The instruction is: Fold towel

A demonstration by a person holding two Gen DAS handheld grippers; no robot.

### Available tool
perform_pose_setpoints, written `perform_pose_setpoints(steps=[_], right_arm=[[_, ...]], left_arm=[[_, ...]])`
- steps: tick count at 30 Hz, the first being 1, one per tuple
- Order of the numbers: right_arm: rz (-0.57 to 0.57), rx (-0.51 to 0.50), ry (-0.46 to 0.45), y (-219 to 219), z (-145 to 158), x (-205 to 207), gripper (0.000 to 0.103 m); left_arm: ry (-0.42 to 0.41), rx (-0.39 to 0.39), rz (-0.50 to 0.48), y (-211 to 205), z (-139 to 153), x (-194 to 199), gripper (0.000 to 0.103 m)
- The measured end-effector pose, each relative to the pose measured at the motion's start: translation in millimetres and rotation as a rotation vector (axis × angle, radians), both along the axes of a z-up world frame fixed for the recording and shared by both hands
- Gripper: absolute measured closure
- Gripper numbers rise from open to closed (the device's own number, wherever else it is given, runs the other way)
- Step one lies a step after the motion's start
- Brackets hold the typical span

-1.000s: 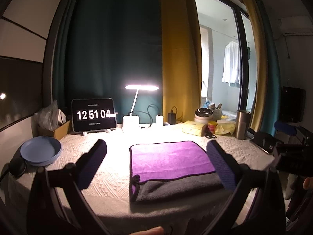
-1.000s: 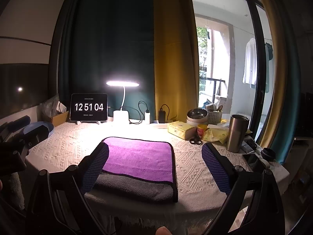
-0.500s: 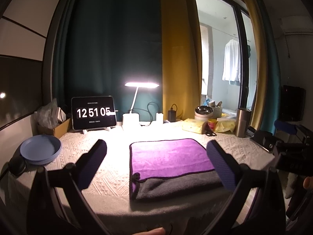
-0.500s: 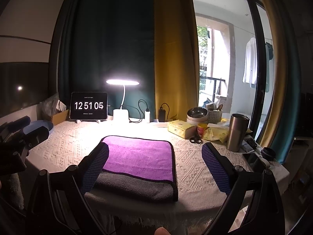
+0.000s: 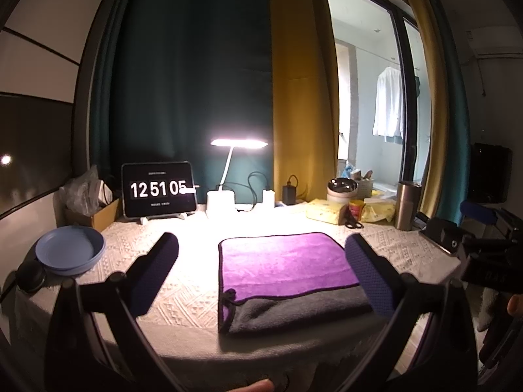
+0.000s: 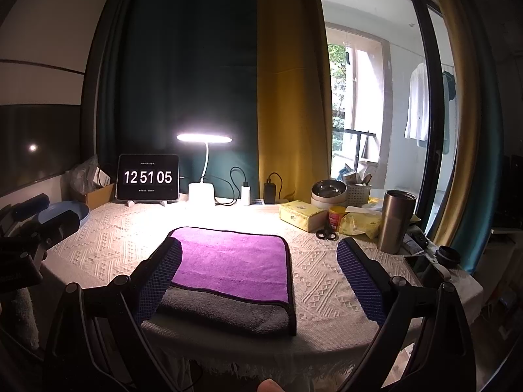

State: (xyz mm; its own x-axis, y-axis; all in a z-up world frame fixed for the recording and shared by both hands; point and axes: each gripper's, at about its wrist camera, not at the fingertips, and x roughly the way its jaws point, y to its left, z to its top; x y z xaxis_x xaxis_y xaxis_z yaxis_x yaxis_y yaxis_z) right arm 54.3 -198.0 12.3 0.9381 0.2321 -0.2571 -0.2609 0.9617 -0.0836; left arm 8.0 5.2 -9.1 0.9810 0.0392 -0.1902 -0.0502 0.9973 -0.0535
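Observation:
A folded towel, purple on top with a grey layer showing along its near edge, lies flat on the white patterned tablecloth. It also shows in the right wrist view. My left gripper is open and empty, held back from the table's near edge with its fingers spread on either side of the towel. My right gripper is open and empty too, back from the edge, its left finger in front of the towel's left side.
A blue plate sits at the left. At the back stand a clock tablet, a lit desk lamp, chargers, a tissue pack, scissors, bowls and a steel tumbler.
Both grippers stay open and almost still. The view has shifted only slightly. The towel has not moved. The clock went from 12 51 04 to 12 51 05.

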Motion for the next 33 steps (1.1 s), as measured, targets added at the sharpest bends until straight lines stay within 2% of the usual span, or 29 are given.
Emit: perform_pose_setpoints(steps=[12, 18, 23, 26, 33], right_arm=[[-0.002, 0.013, 0.016, -3, -4, 4, 0.005], [0.005, 0.013, 0.044, -3, -11, 17, 0.005], [0.034, 0.013, 0.088, -3, -23, 31, 0.007], [0.038, 0.011, 0.129, -4, -32, 42, 0.014], [0.05, -0.009, 0.205, -6, -57, 64, 0.017]], left_arm=[[0.007, 0.009, -0.013, -2, -2, 4, 0.001], [0.038, 0.014, -0.032, -7, -7, 17, 0.001], [0.092, 0.018, -0.046, -10, -17, 33, 0.001], [0.144, 0.016, -0.058, -10, -26, 47, 0.001], [0.268, -0.021, -0.061, 1, -54, 85, 0.001]])
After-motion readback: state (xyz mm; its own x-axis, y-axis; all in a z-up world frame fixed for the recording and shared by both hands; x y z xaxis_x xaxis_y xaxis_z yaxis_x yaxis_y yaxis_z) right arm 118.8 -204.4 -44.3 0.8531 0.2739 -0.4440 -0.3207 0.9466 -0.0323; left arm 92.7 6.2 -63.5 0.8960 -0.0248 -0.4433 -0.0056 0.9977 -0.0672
